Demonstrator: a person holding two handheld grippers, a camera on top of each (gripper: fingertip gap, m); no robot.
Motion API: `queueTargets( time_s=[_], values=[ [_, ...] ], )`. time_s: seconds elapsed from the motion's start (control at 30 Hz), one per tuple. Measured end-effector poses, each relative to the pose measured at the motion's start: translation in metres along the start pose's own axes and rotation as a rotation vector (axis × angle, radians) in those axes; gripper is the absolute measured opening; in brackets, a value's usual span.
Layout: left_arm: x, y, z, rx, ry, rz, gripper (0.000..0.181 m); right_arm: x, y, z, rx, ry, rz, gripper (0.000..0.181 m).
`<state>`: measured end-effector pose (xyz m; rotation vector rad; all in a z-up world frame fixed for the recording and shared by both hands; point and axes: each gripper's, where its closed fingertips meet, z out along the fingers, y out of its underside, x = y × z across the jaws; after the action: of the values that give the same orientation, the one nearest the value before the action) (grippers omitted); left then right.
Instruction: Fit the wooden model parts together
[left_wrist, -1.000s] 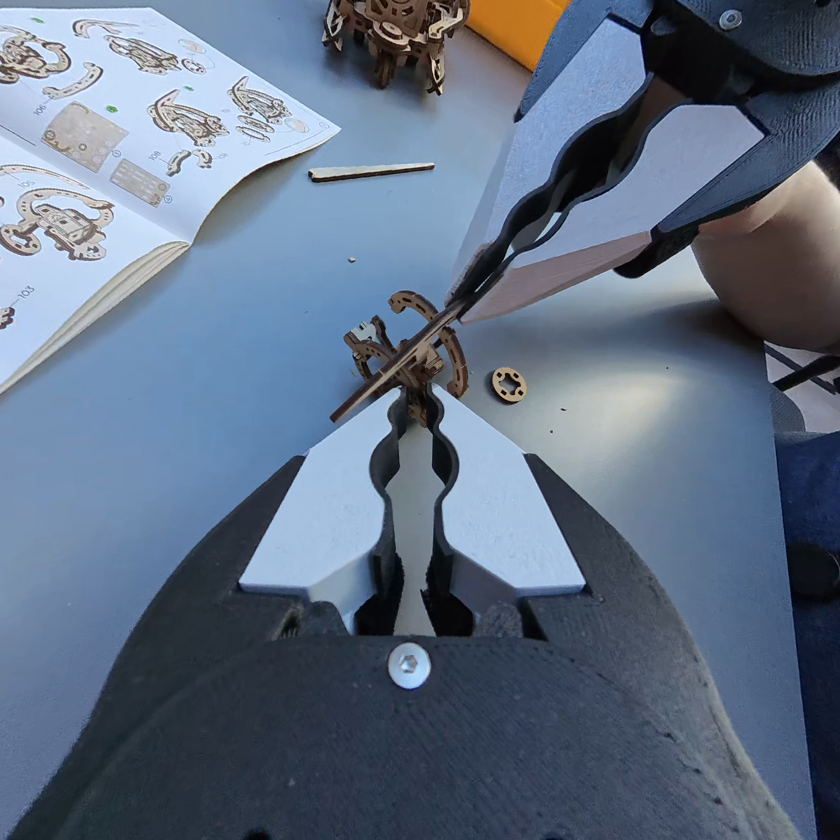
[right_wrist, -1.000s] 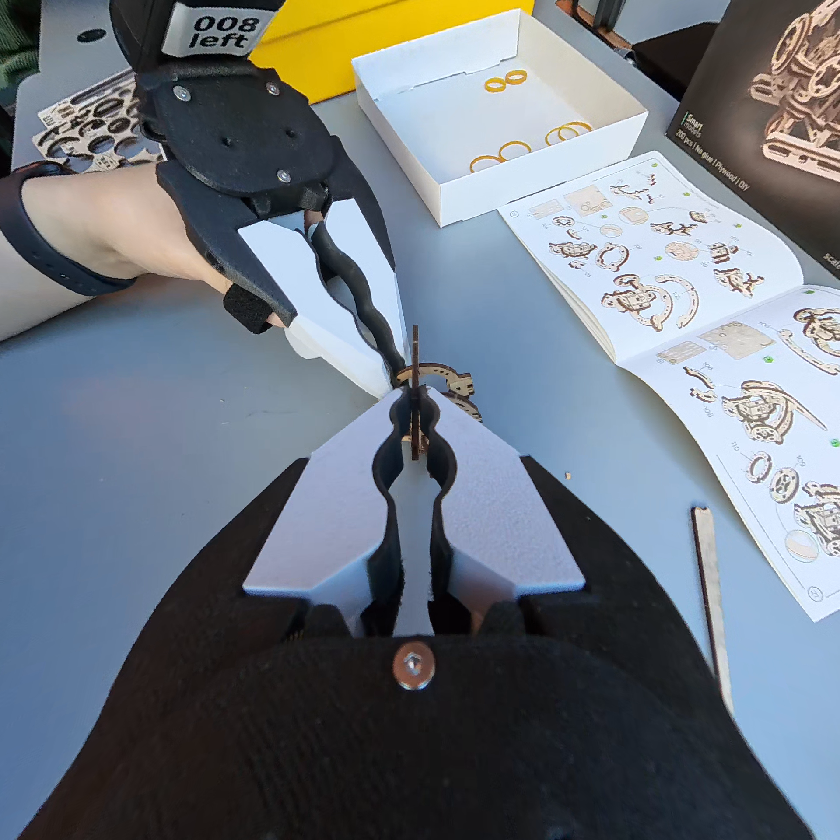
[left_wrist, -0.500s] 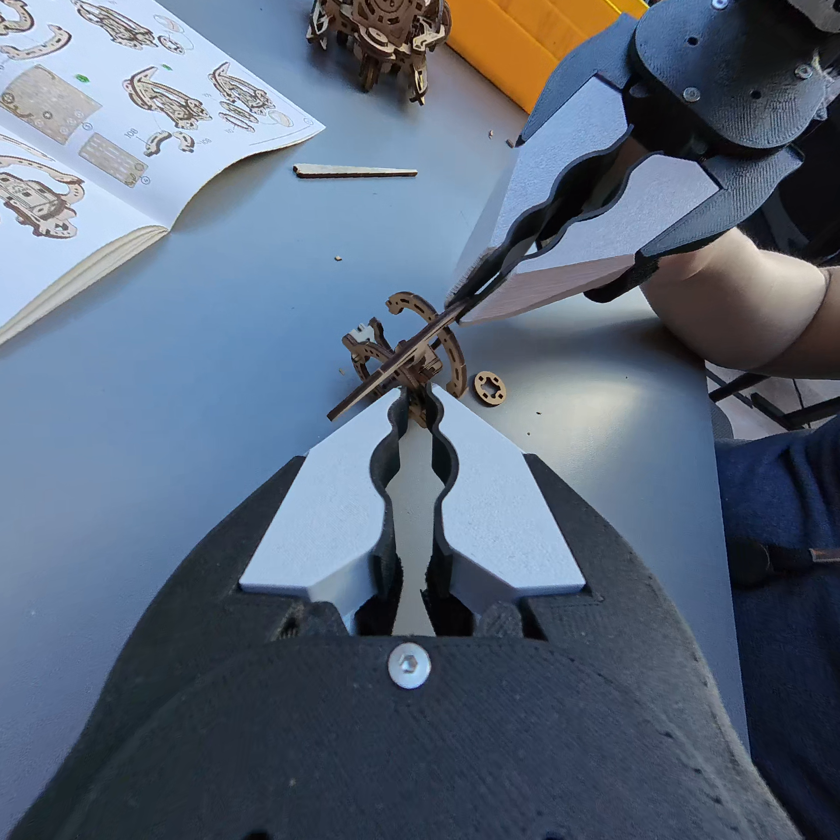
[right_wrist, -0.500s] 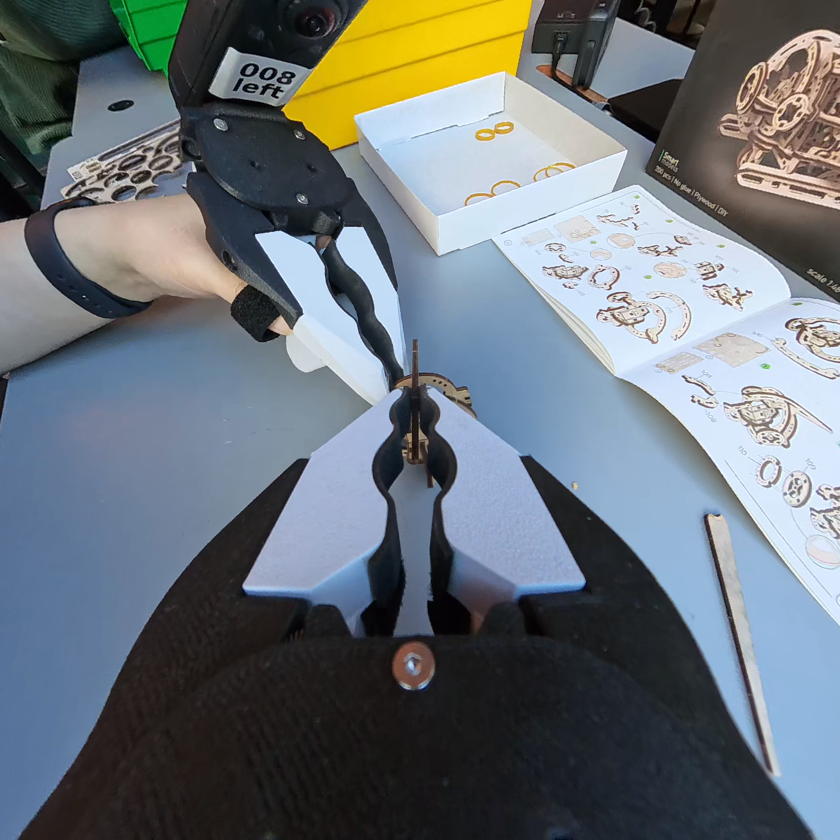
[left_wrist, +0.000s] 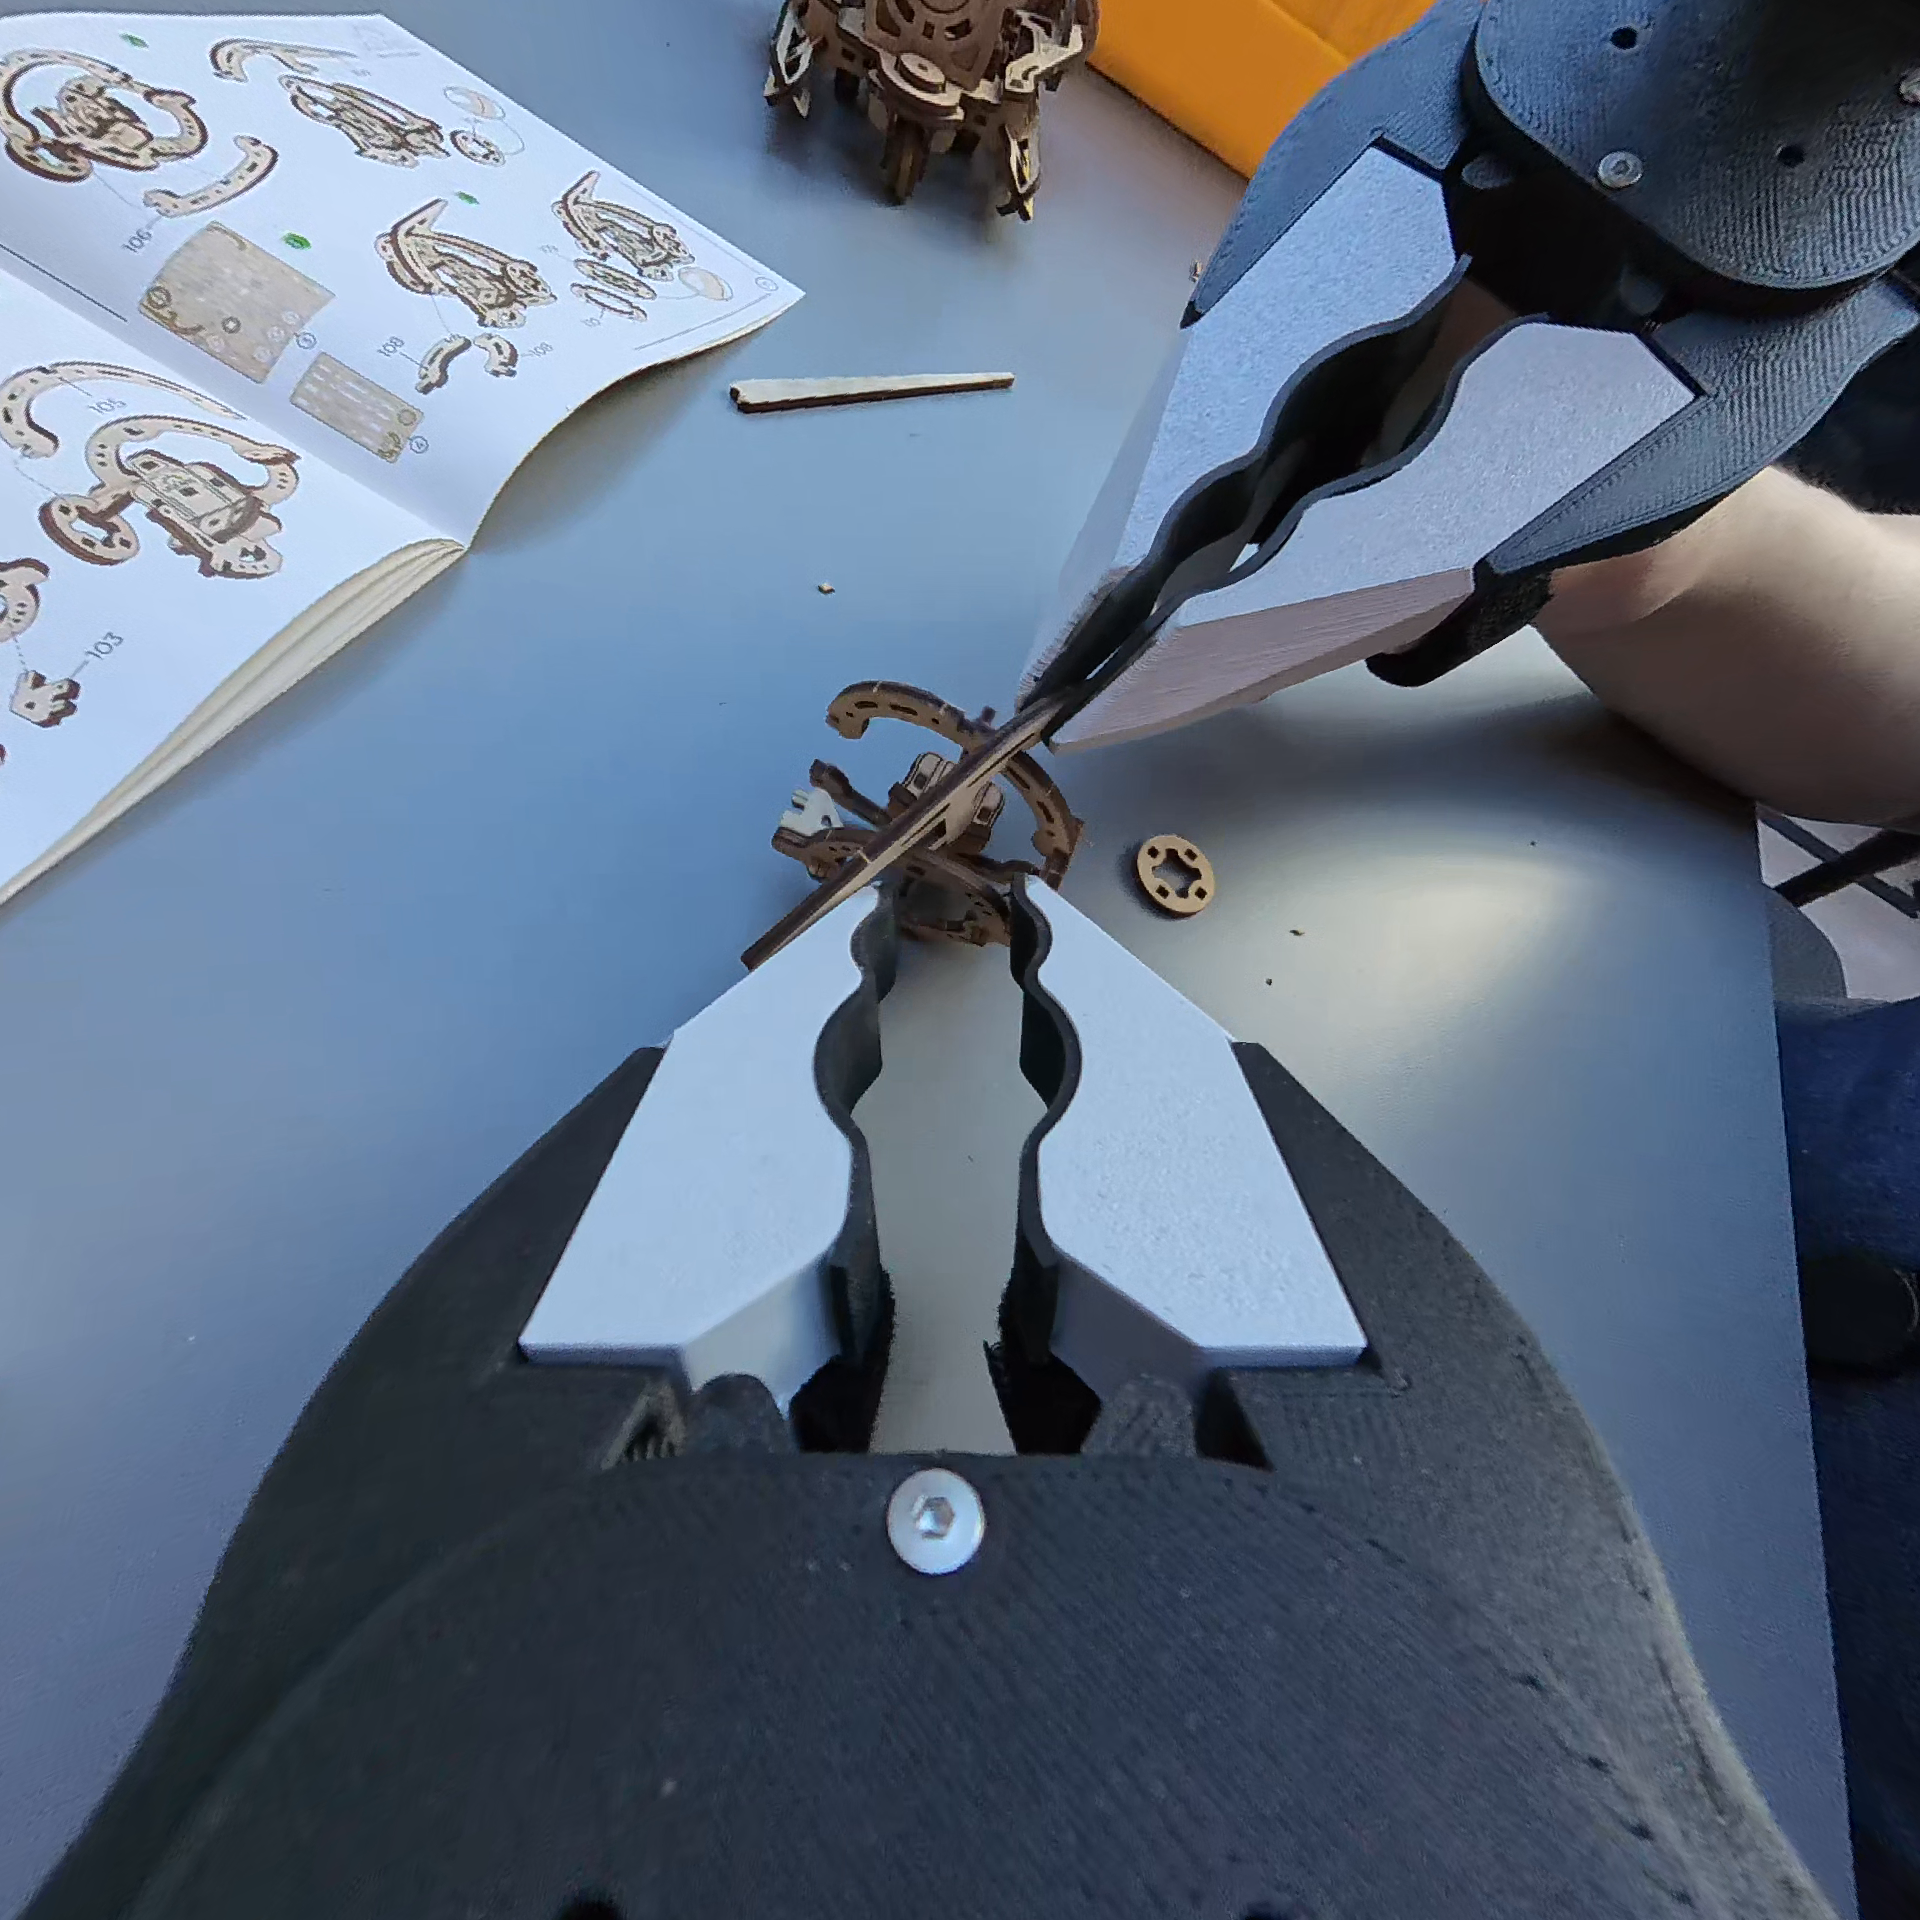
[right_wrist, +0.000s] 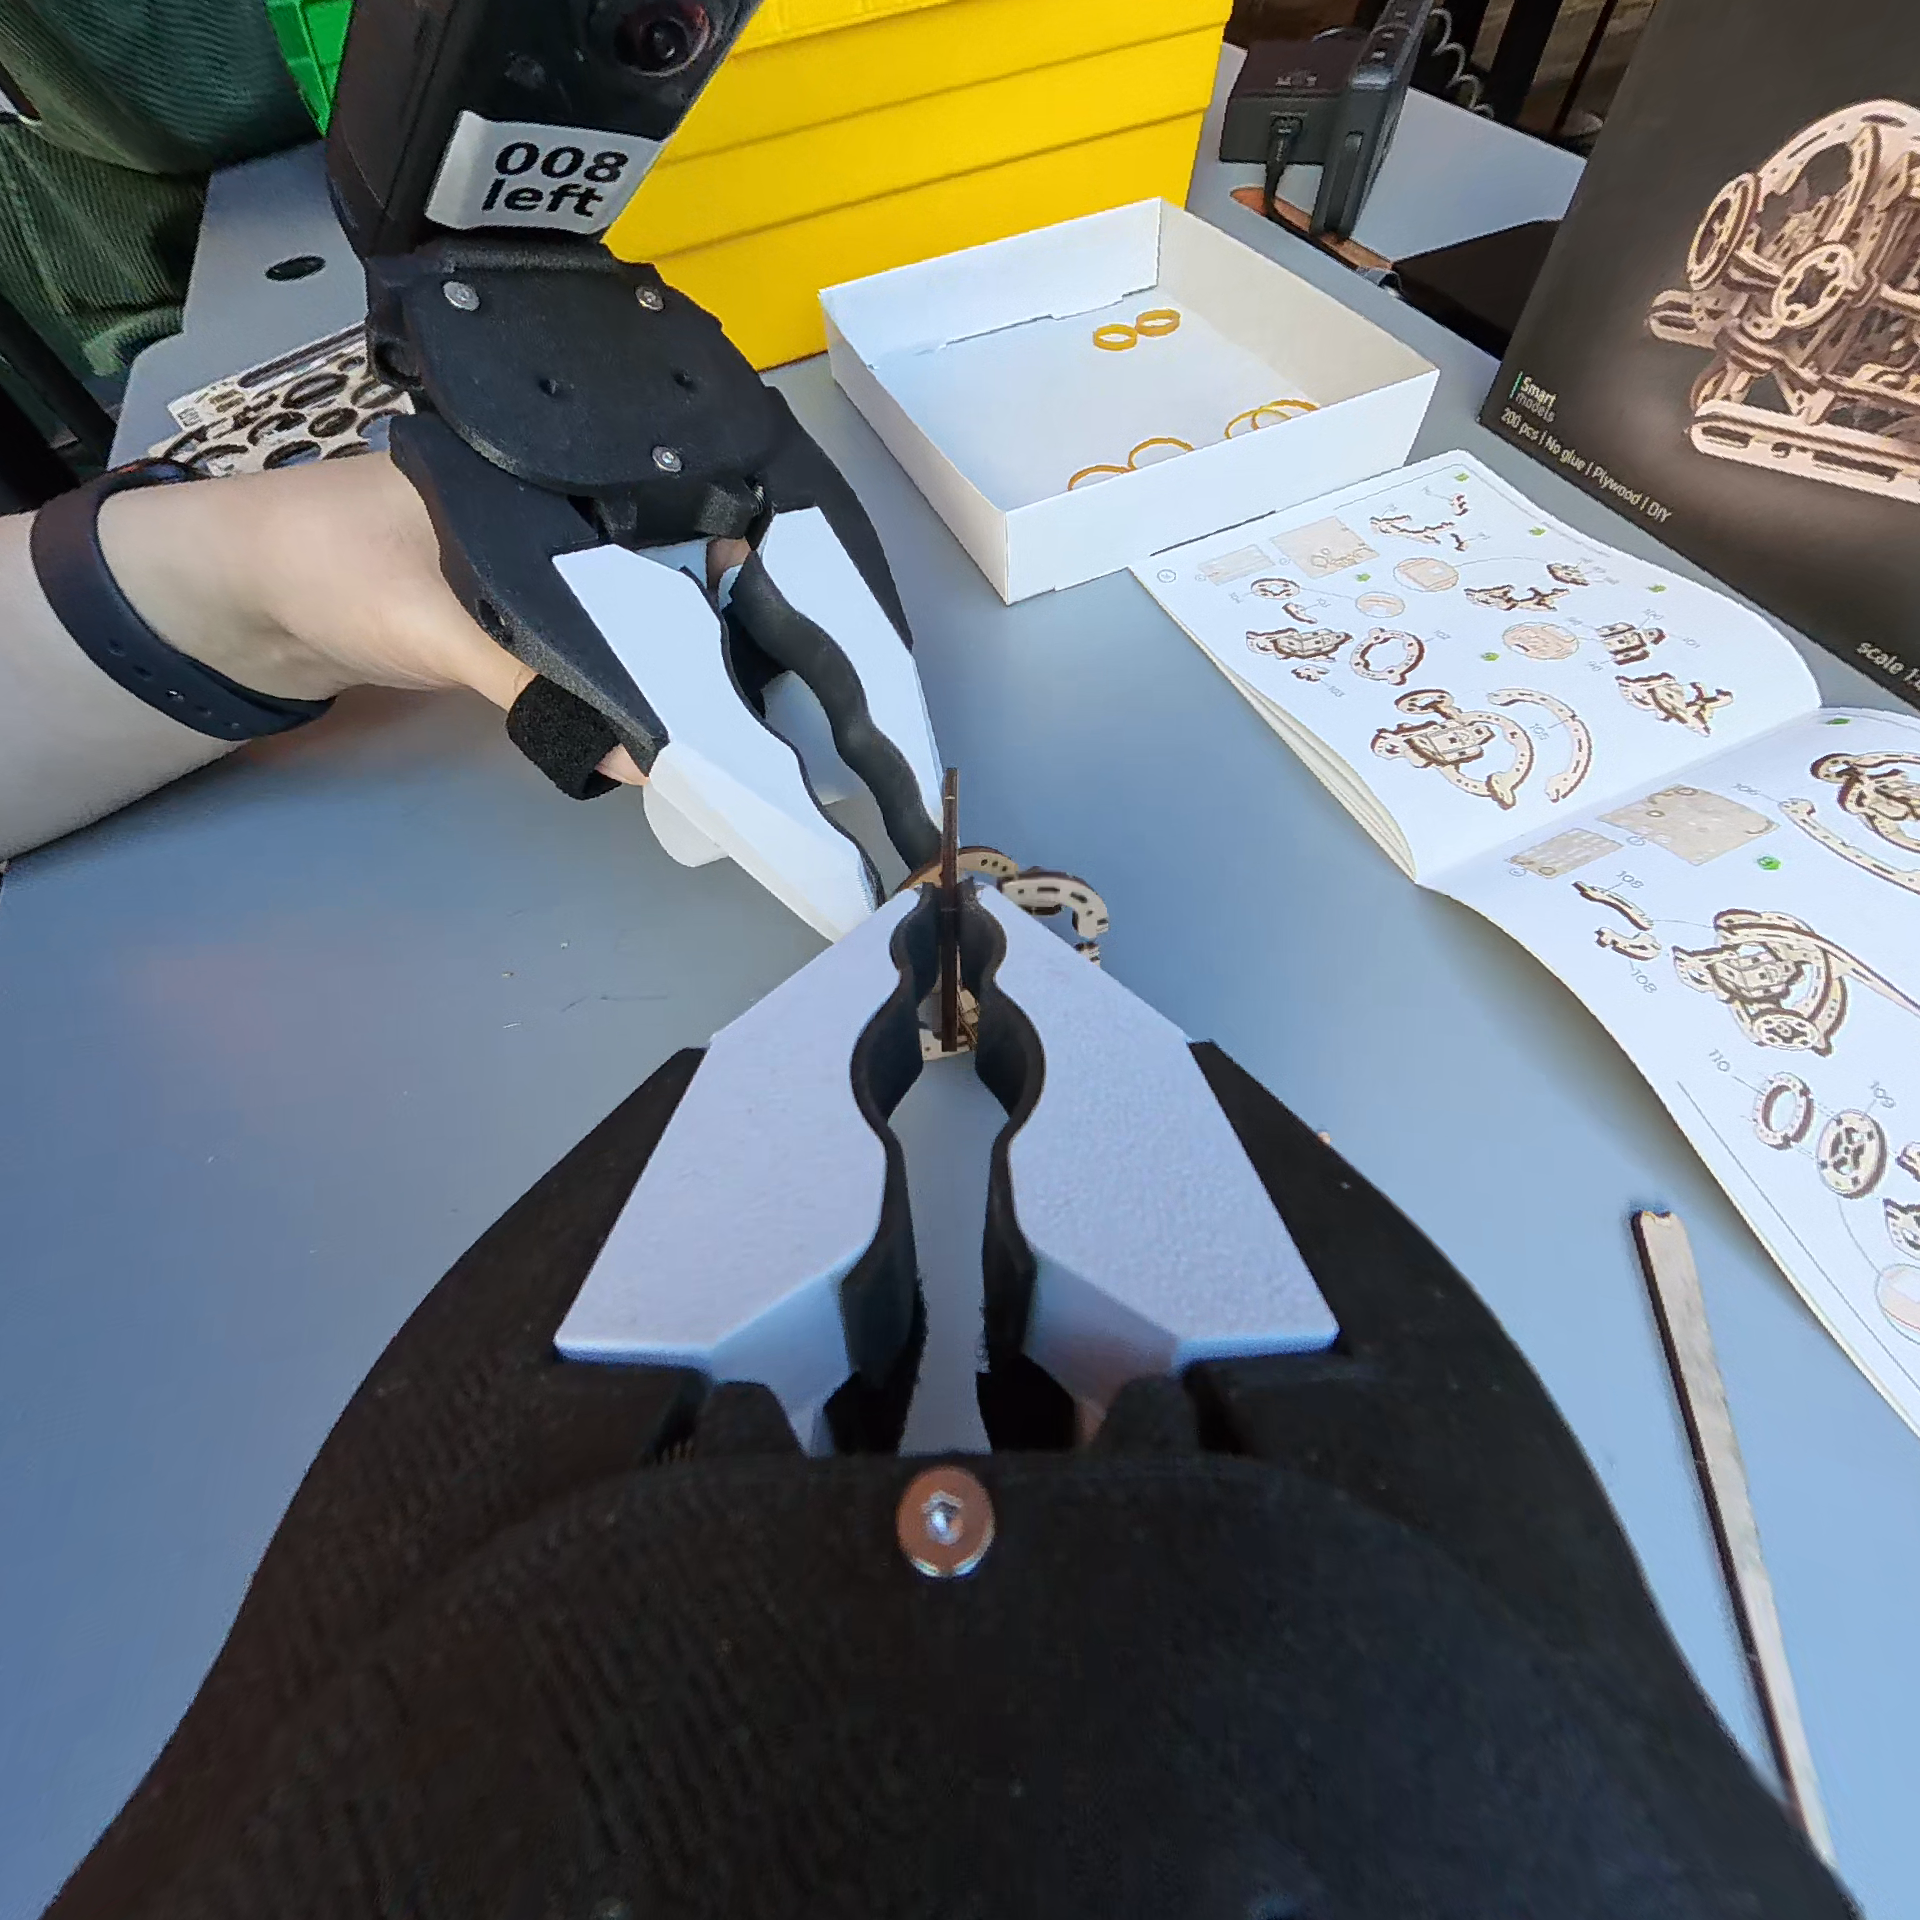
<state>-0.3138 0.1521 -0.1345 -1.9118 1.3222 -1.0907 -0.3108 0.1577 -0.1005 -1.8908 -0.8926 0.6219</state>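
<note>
A small brown wooden sub-assembly (left_wrist: 940, 790) with curved arms rests on the grey table; it also shows in the right wrist view (right_wrist: 1060, 899). My left gripper (left_wrist: 956, 904) has its jaws slightly apart, with the fingertips on either side of the sub-assembly's near curved part. It also shows in the right wrist view (right_wrist: 899, 868). My right gripper (right_wrist: 948, 904) is shut on a thin flat wooden piece (right_wrist: 948, 831), seen edge-on. In the left wrist view the right gripper (left_wrist: 1049, 707) comes in from the upper right, and the flat piece (left_wrist: 821, 899) slants across the sub-assembly.
An open instruction booklet (left_wrist: 312, 312) lies left, a wooden stick (left_wrist: 871, 392) and a larger built model (left_wrist: 914, 83) behind. A loose wooden ring (left_wrist: 1176, 876) lies right of the sub-assembly, near the table edge (left_wrist: 1766, 1039). White box with rubber bands (right_wrist: 1132, 520), yellow bin (right_wrist: 935, 156), dark kit box (right_wrist: 1714, 312). Less than 4 cm separates the two grippers' tips. The wooden stick (left_wrist: 871, 392) is about 15 cm from both grippers' fingertips. The right camera catches it too, in the right wrist view (right_wrist: 1698, 1438).
My left gripper's fingers have spread apart; they were nearly closed on the sub-assembly before. The right gripper still holds the flat piece against it, and the sub-assembly has turned slightly.
</note>
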Motion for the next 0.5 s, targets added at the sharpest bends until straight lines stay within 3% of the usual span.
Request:
queueTargets(
  time_s=[0.2,0.33,0.4,0.5],
  values=[
    [0.001,0.004,-0.005,-0.020,0.035,-0.015,0.015,0.000,-0.002,-0.001,0.022,-0.032,-0.010,0.001],
    [0.001,0.014,-0.025,-0.088,0.014,-0.020,0.015,-0.003,-0.001,0.000,0.022,-0.088,0.021,0.001],
    [-0.002,0.007,-0.039,-0.065,-0.021,0.012,0.014,-0.003,-0.002,0.000,0.028,-0.105,0.029,0.001],
    [-0.007,-0.017,-0.051,0.005,-0.100,0.152,0.032,-0.004,-0.003,0.001,0.014,-0.107,0.004,0.001]
  ],
)
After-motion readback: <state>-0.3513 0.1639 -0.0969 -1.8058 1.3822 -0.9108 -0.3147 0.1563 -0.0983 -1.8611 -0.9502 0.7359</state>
